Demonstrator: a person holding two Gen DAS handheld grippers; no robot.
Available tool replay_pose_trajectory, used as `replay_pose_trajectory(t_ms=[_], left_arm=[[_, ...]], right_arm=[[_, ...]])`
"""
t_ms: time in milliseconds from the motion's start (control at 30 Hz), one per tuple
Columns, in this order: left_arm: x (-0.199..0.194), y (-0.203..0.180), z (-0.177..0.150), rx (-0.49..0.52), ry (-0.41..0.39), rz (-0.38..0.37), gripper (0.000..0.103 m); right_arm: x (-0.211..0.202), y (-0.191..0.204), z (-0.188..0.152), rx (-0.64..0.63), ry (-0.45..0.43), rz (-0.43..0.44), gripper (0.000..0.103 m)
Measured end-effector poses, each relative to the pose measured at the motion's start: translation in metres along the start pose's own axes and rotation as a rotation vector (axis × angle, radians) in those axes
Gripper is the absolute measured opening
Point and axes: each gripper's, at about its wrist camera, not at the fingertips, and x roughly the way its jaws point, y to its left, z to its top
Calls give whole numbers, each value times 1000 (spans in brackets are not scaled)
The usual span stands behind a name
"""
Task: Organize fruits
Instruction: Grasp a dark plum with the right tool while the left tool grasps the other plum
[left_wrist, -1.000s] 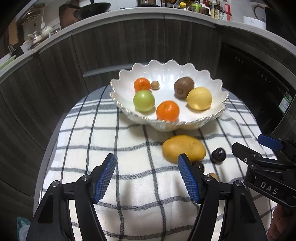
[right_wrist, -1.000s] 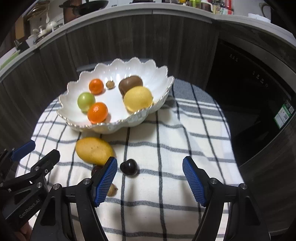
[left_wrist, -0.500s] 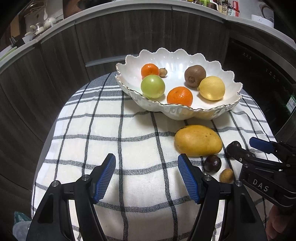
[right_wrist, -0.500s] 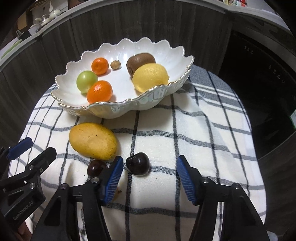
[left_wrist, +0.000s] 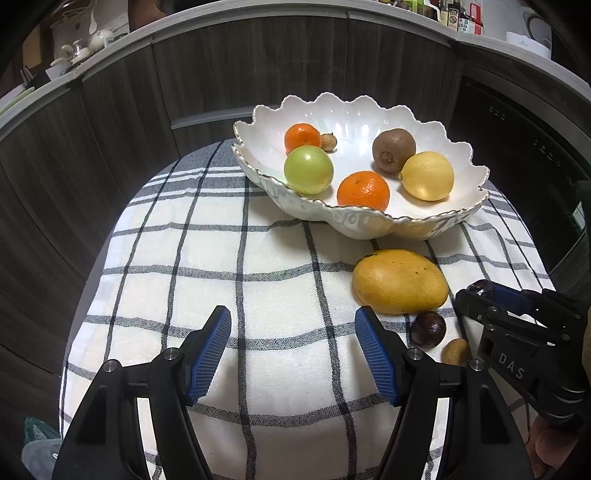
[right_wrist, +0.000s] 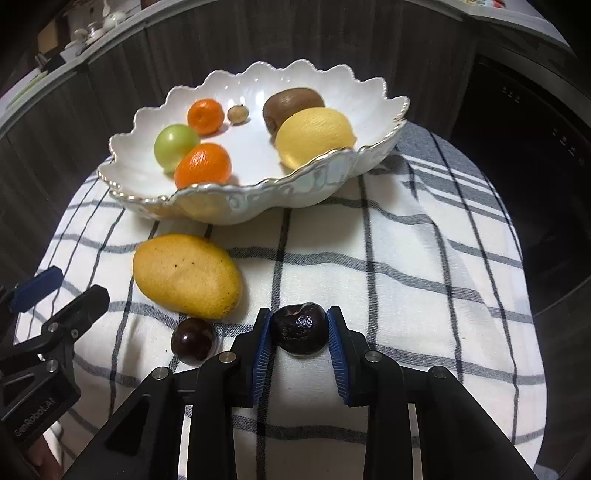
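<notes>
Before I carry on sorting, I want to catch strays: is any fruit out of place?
Yes. A mango, a dark round fruit and a small brown fruit lie loose on the checked cloth, outside the white bowl. The right tool grips another dark fruit.

checked cloth (left_wrist: 280, 266), dark wood-grain cabinets (left_wrist: 207, 74), bottles (left_wrist: 458, 16) on countertop, perhaps teaware (left_wrist: 92, 37) far left

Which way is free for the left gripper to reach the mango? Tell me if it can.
Probably yes: the left gripper is open and empty, and the mango lies just ahead to its right on bare cloth, with its near side uncovered.
</notes>
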Motion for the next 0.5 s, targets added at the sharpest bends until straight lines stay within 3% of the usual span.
replay_pose_trajectory(t_ms=[500], left_arm=[[-14, -47, 0, 57, -24, -59, 68]], right_arm=[[-44, -33, -11, 64, -61, -17, 31]])
